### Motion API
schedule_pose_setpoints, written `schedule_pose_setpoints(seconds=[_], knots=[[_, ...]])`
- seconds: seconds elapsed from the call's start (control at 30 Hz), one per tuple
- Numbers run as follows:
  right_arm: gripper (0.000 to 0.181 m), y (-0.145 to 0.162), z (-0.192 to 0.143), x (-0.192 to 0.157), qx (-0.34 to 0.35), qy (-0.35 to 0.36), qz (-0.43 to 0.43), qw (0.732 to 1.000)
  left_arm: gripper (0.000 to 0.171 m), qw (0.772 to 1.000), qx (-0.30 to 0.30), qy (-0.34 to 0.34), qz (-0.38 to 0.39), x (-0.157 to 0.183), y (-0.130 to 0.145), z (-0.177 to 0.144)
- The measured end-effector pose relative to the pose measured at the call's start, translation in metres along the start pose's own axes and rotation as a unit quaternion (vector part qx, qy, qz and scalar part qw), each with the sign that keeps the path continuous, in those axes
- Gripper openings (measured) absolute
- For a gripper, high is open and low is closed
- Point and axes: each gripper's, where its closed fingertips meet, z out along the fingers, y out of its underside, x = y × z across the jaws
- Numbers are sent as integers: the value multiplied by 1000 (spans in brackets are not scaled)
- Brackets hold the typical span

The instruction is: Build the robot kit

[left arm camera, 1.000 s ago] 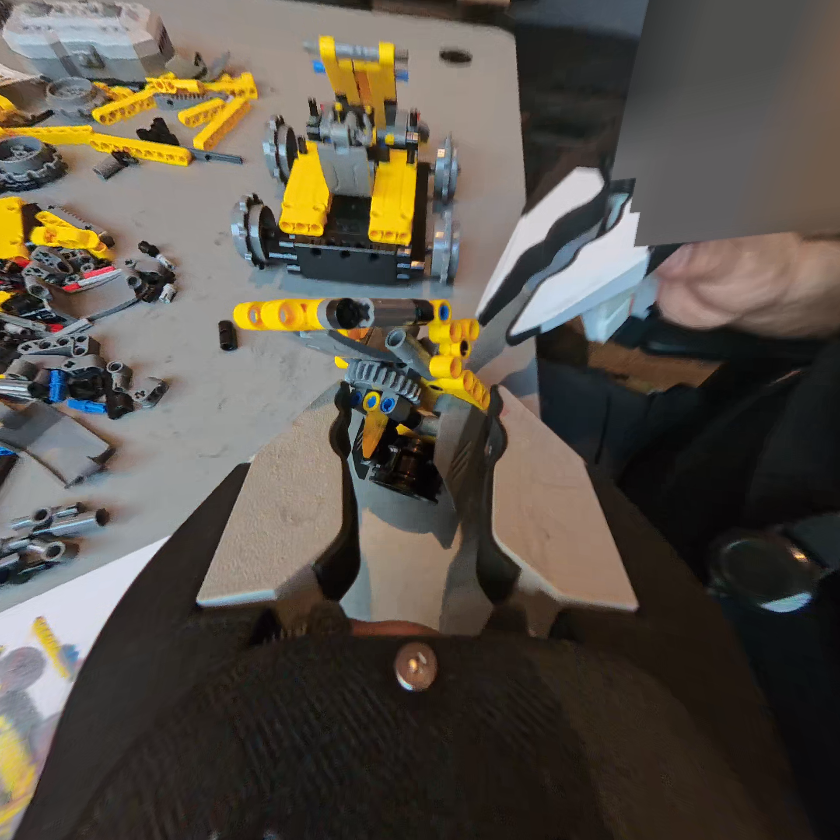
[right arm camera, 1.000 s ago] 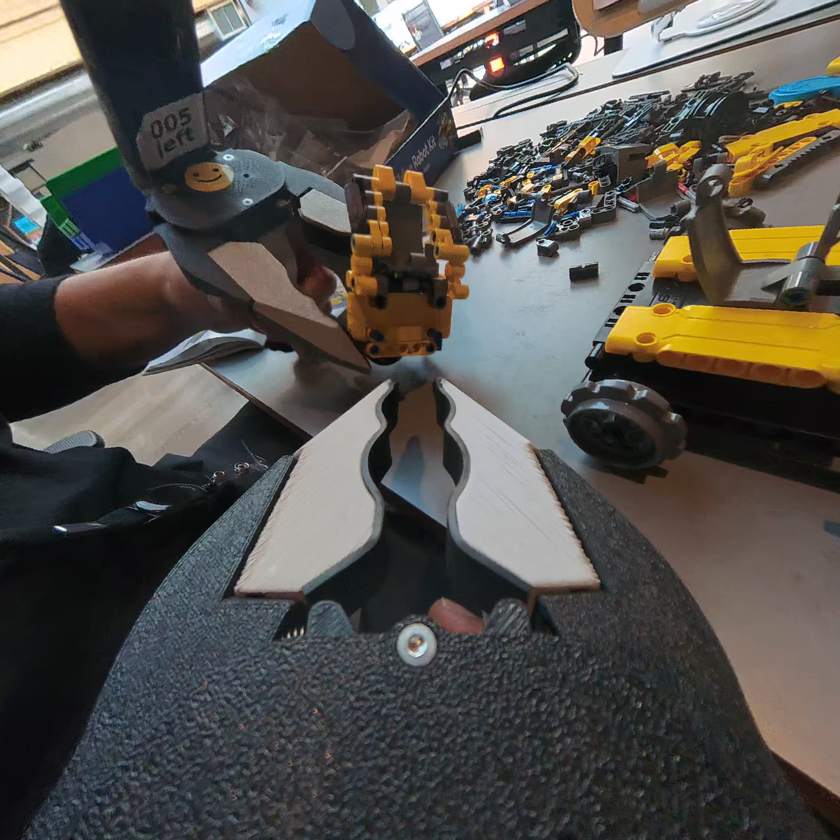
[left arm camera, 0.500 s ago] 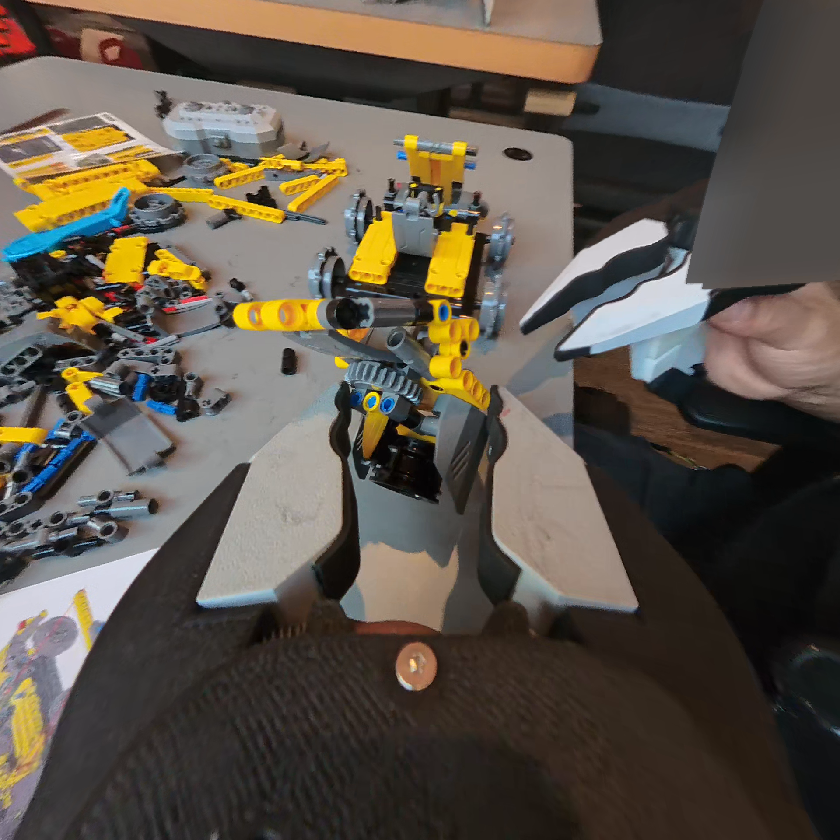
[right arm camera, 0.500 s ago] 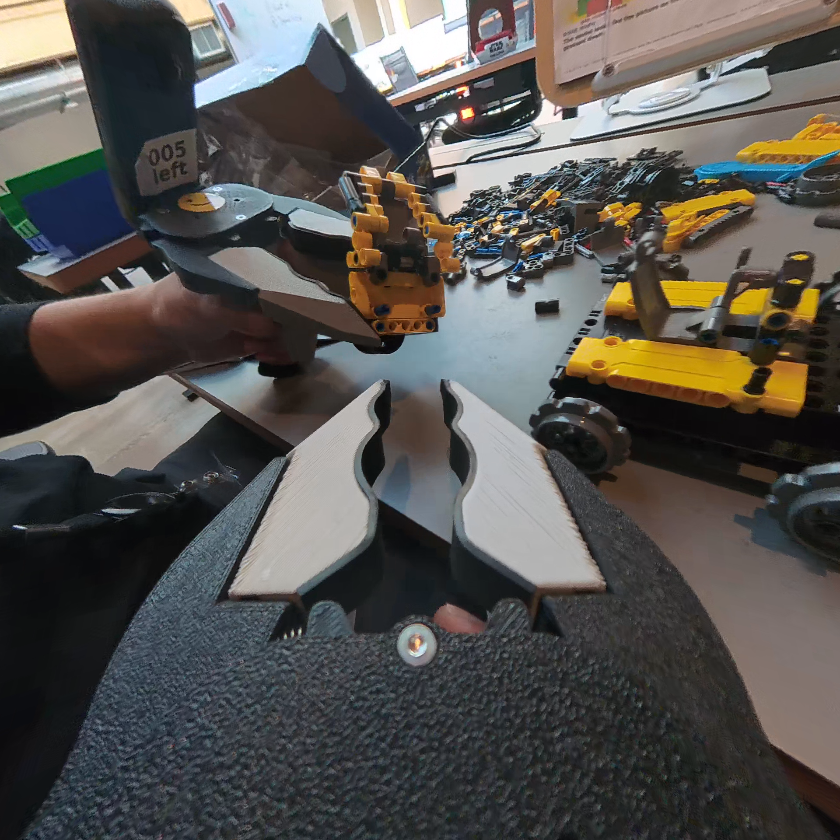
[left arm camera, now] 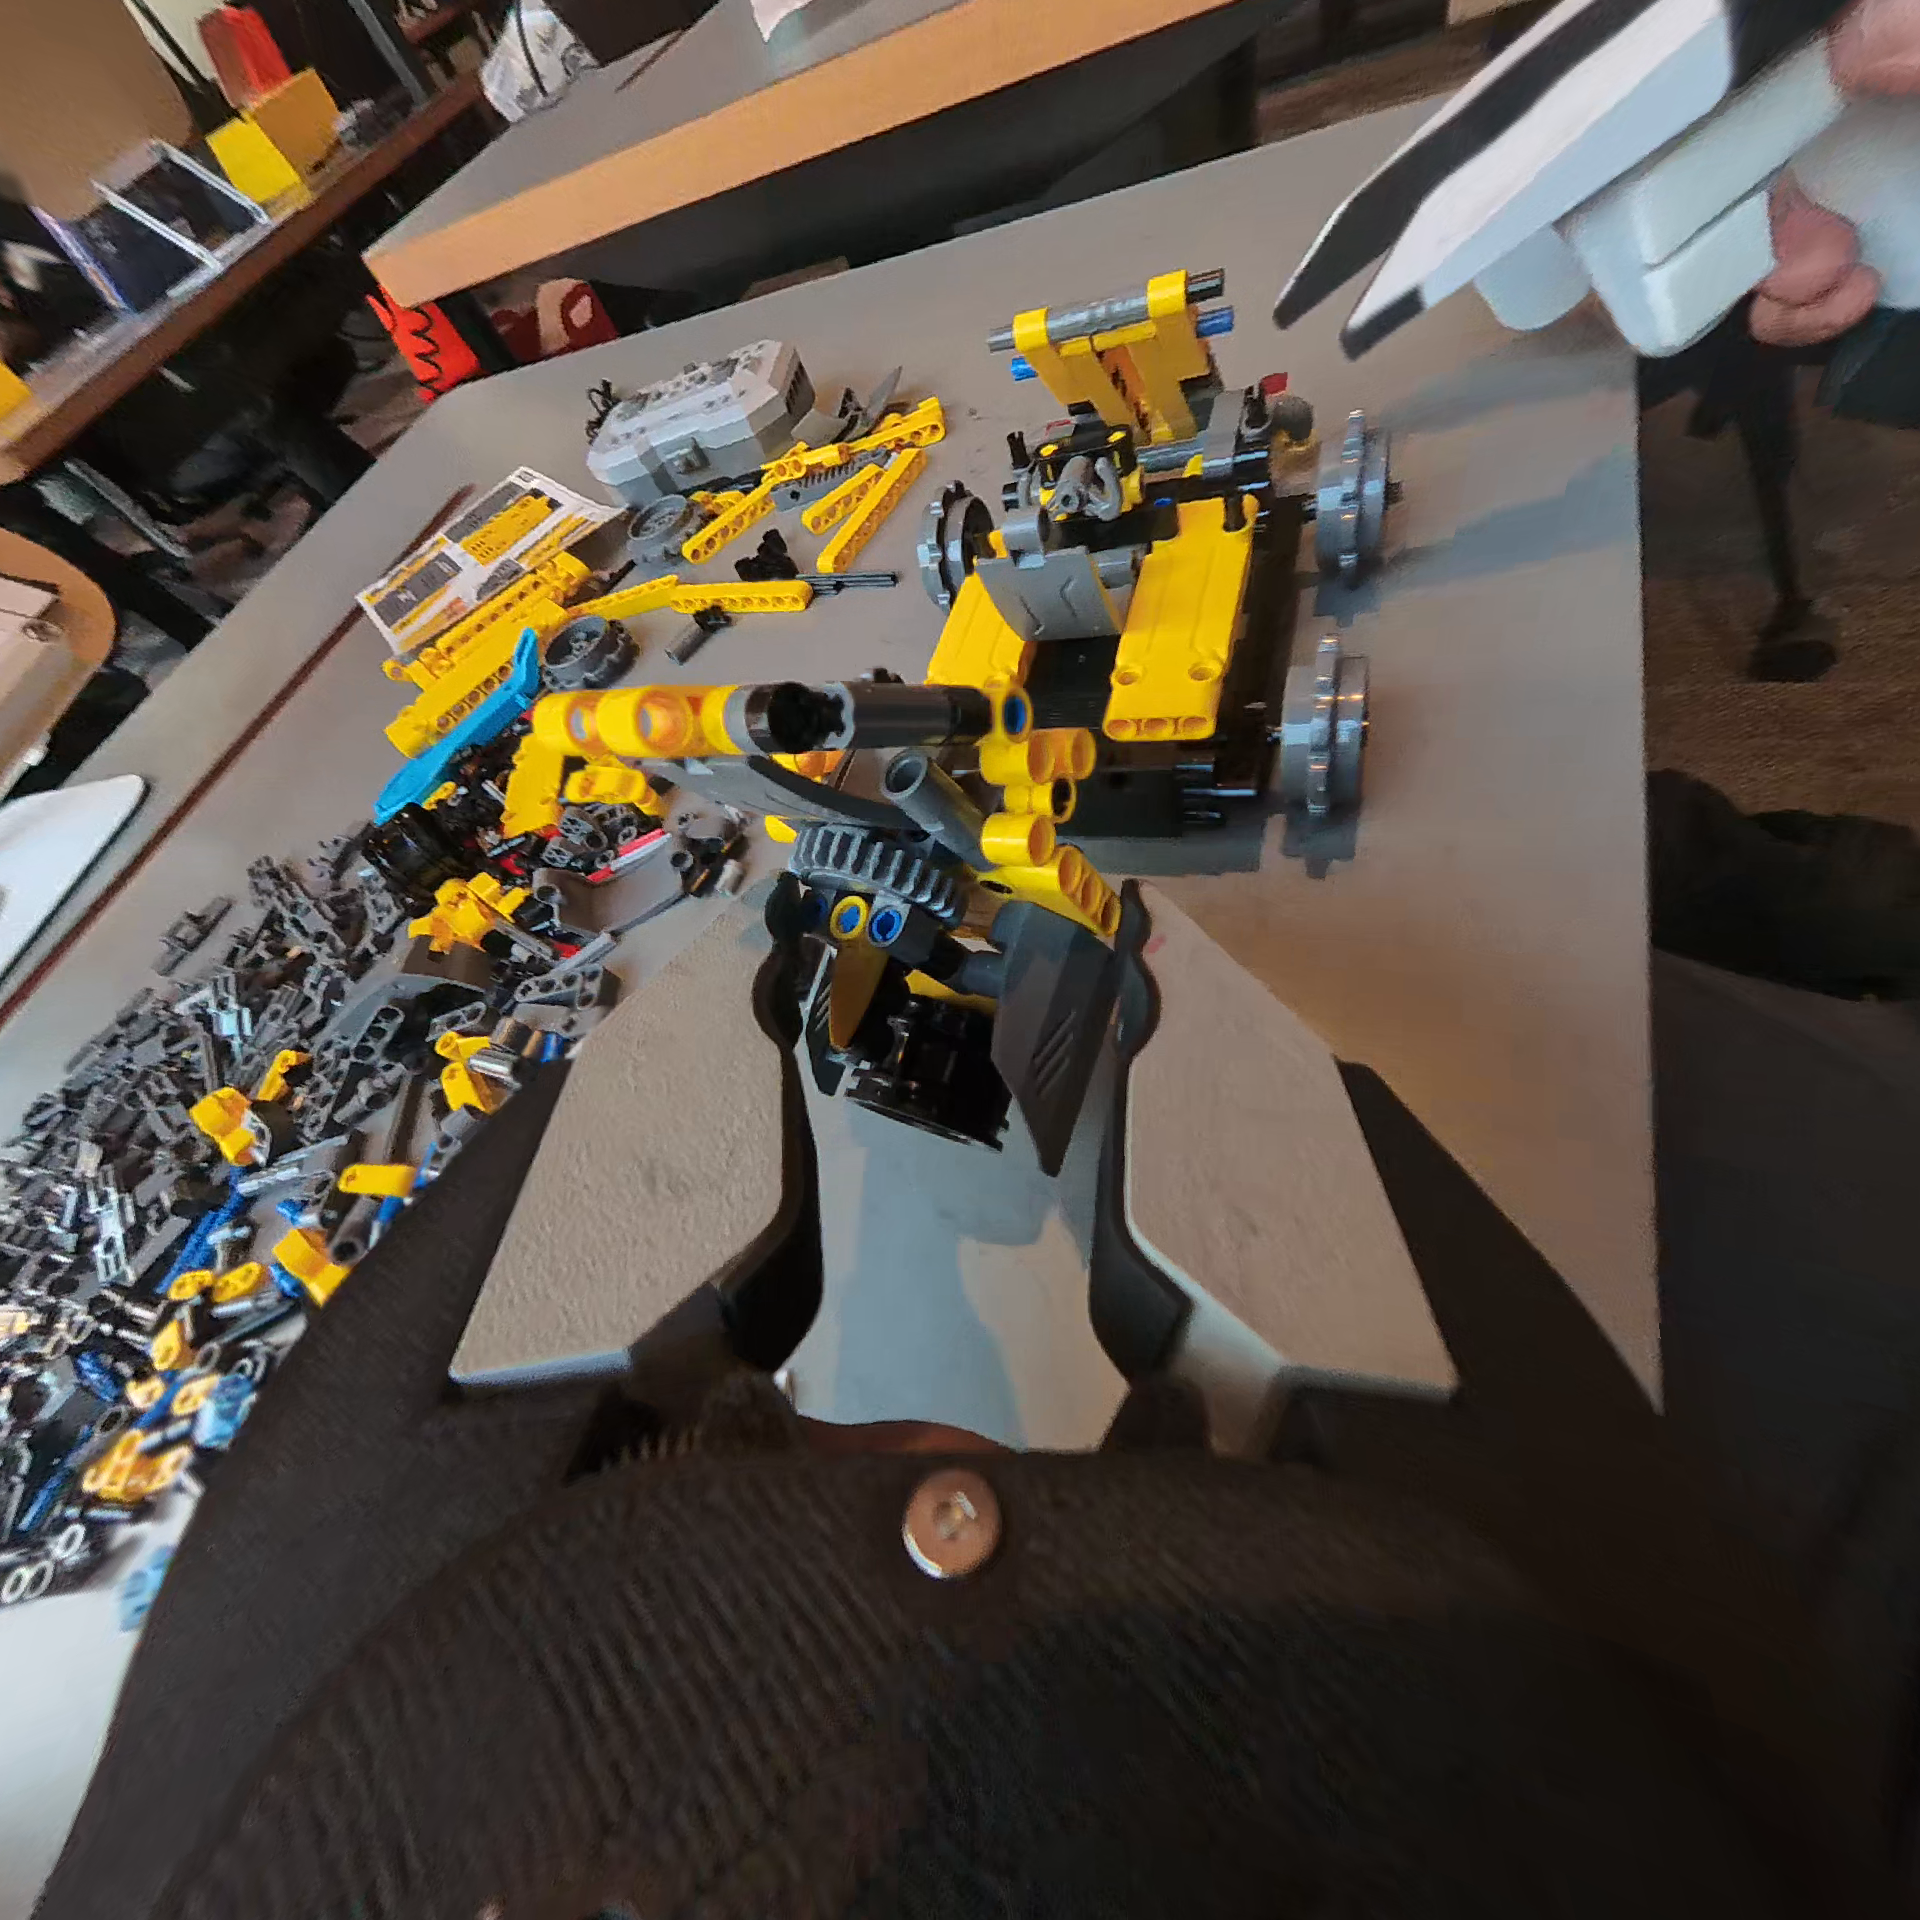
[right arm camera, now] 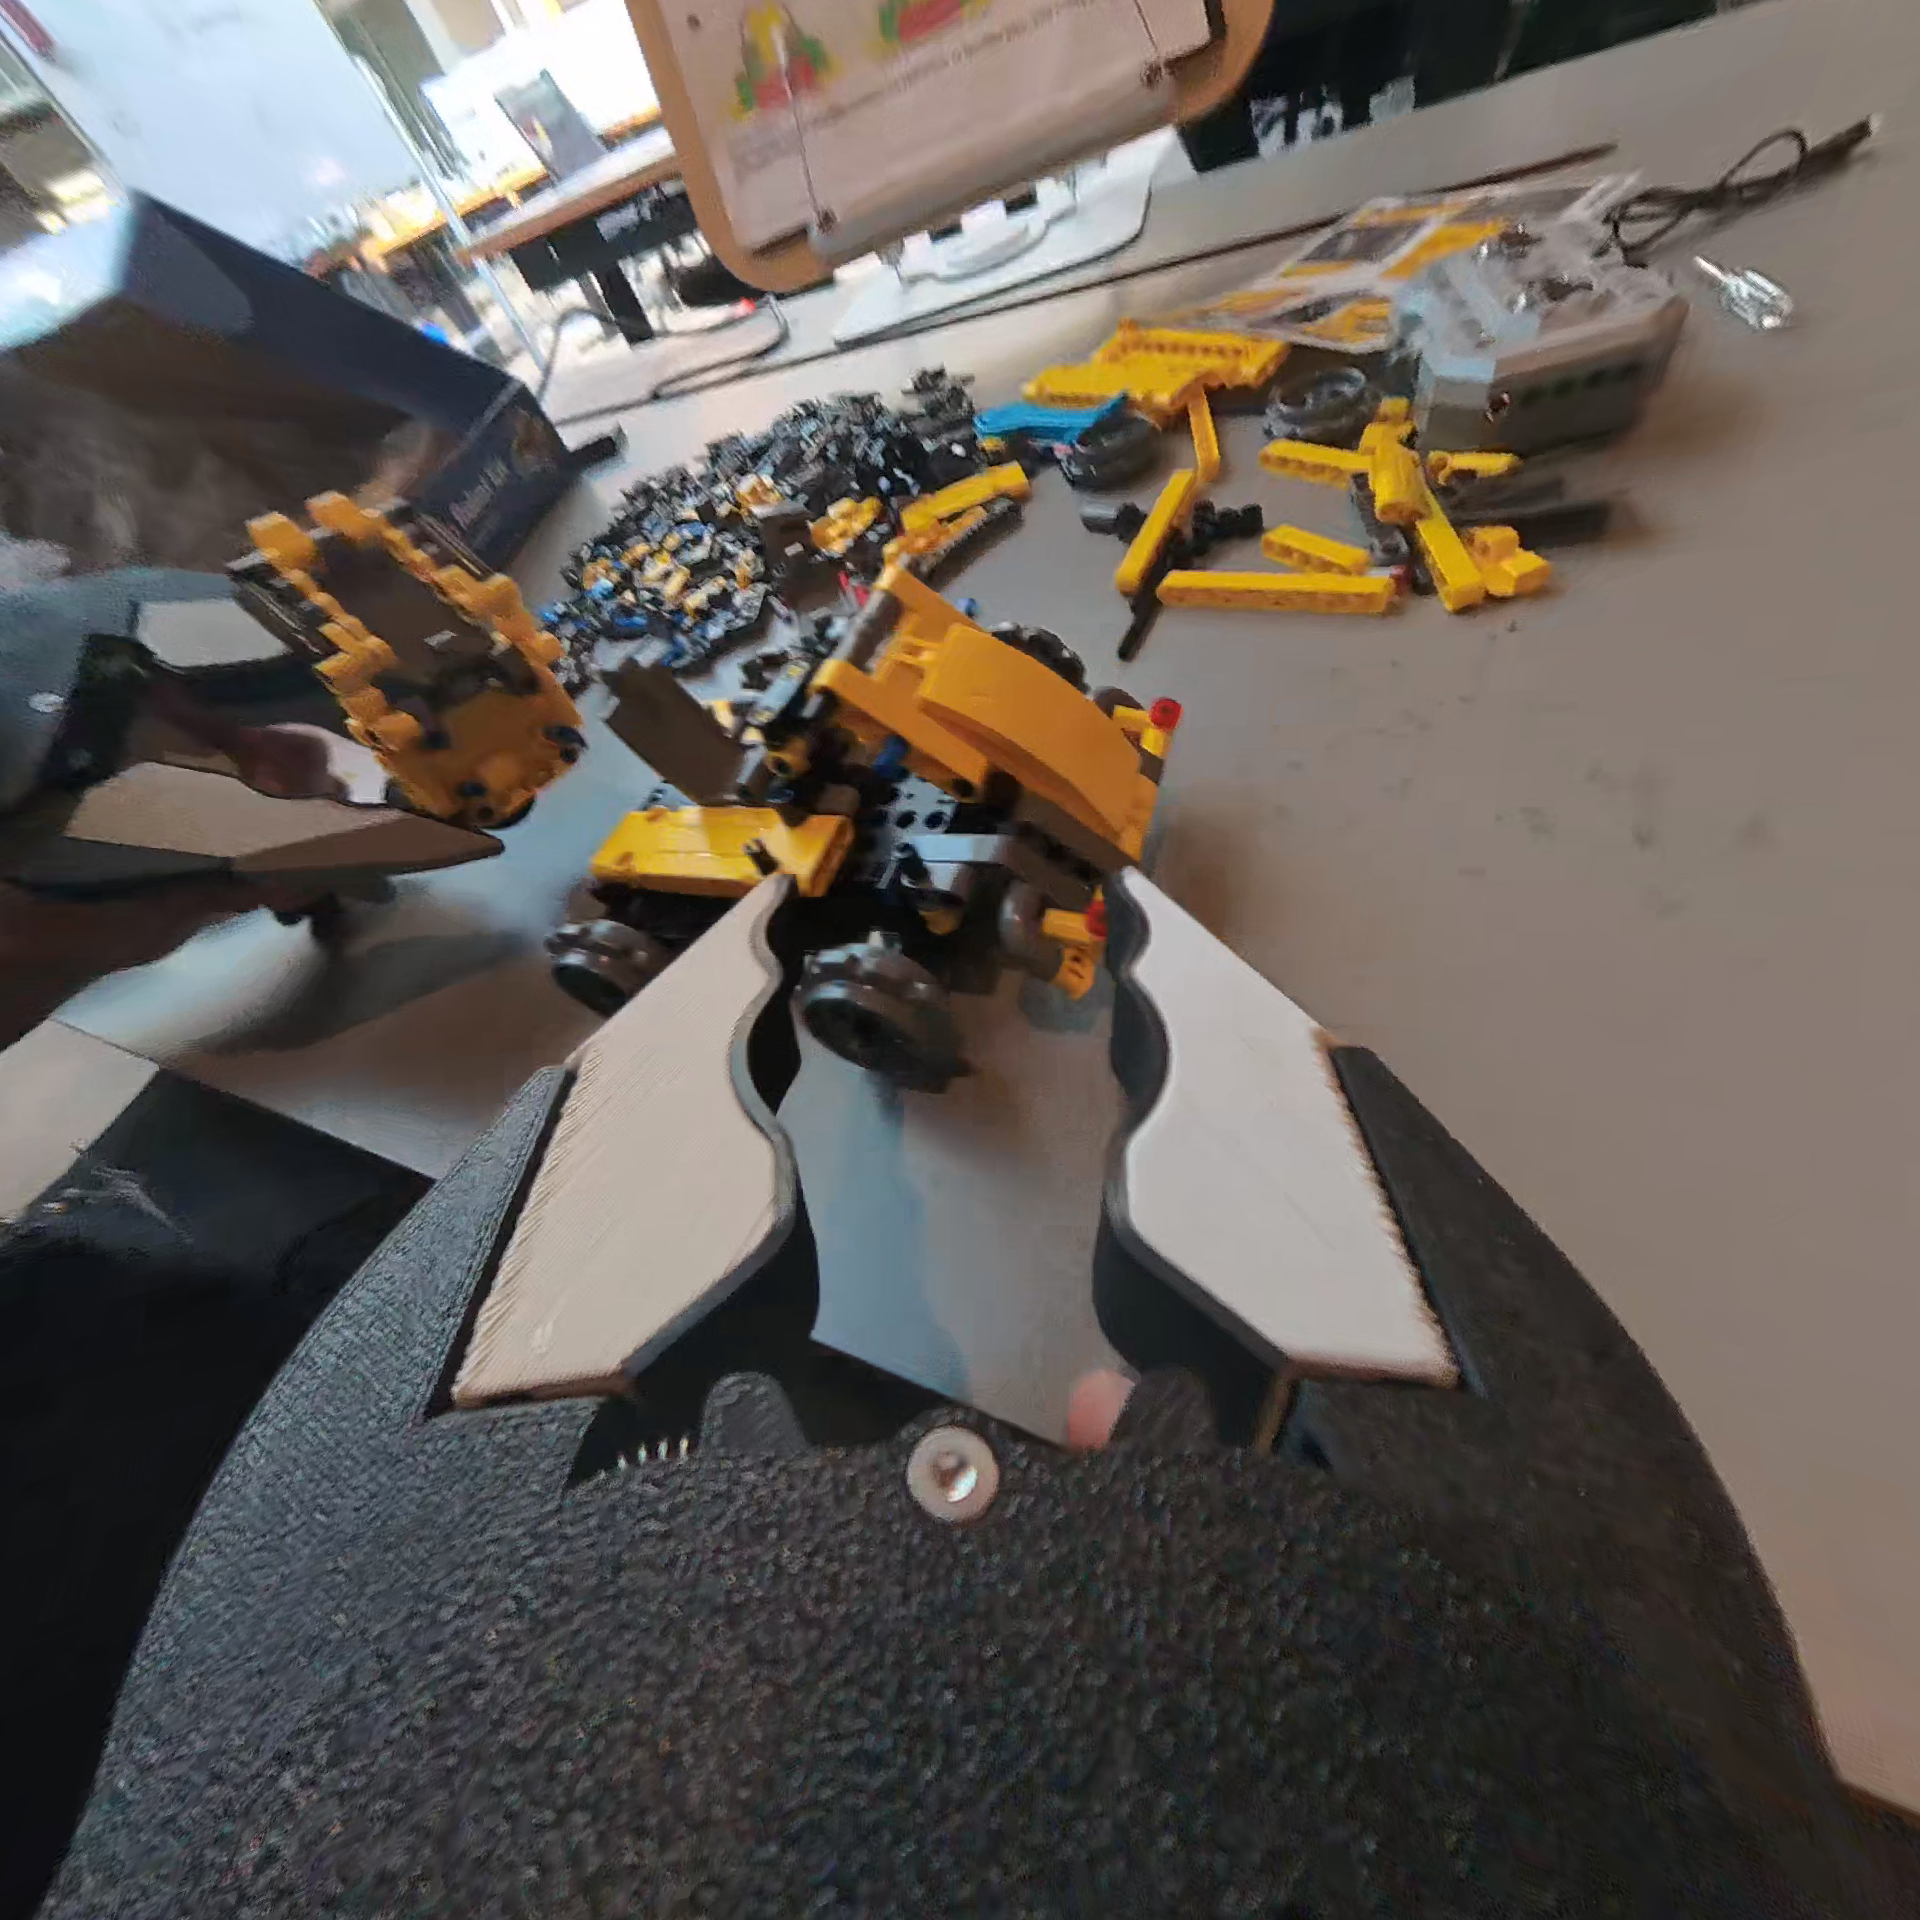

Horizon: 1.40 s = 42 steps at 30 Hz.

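Note:
My left gripper (left arm camera: 951, 925) is shut on a yellow, grey and black brick sub-assembly (left arm camera: 914, 821) with a grey gear, and holds it above the grey table (left arm camera: 1455, 935). It also shows in the right wrist view (right arm camera: 281, 821) at the left, with the sub-assembly (right arm camera: 416, 665) in it. A yellow and black wheeled vehicle model (left arm camera: 1122, 623) stands on the table ahead. My right gripper (right arm camera: 948, 888) is open and empty, and its fingertips reach either side of the rear of the model (right arm camera: 914, 758); I cannot tell whether they touch. The right gripper (left arm camera: 1507, 187) also shows at the top right of the left wrist view.
A heap of loose bricks (left arm camera: 260, 1091) covers the table's left side; it also shows in the right wrist view (right arm camera: 727, 540). Yellow beams (right arm camera: 1299, 582), a grey battery box (right arm camera: 1538, 332) and a leaflet (left arm camera: 488, 540) lie farther back. A dark blue carton (right arm camera: 260, 395) stands behind my left gripper. The table's edge (left arm camera: 1647, 1039) runs close on the right.
My right gripper has swung away from the held sub-assembly to the vehicle model and opened wider. My left gripper has tilted upward, still shut on the sub-assembly.

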Motion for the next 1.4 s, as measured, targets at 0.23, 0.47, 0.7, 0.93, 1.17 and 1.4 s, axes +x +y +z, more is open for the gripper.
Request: schedule_pose_setpoints(seconds=[0.23, 0.47, 0.7, 0.93, 1.17, 1.4], knots=[[62, 10, 20, 6, -29, -48, 35, 998, 58, 999, -29, -14, 21, -1, 3, 16], [62, 9, 21, 8, -33, -39, 17, 999, 58, 998, -40, -19, 43, 3, 4, 20], [62, 12, 22, 6, -36, -40, 1, 999, 57, 998, -49, -6, 44, 6, 7, 22], [61, 9, 23, 11, -44, -25, 3, 999, 58, 997, -70, 27, 31, 11, 13, 25], [60, 14, 27, 7, -60, -38, 9, 997, 58, 997, -61, 32, 25, 9, 10, 27], [54, -3, 26, 12, -59, -67, 8, 996, 58, 996, -62, 9, 65, 12, 7, 32]])
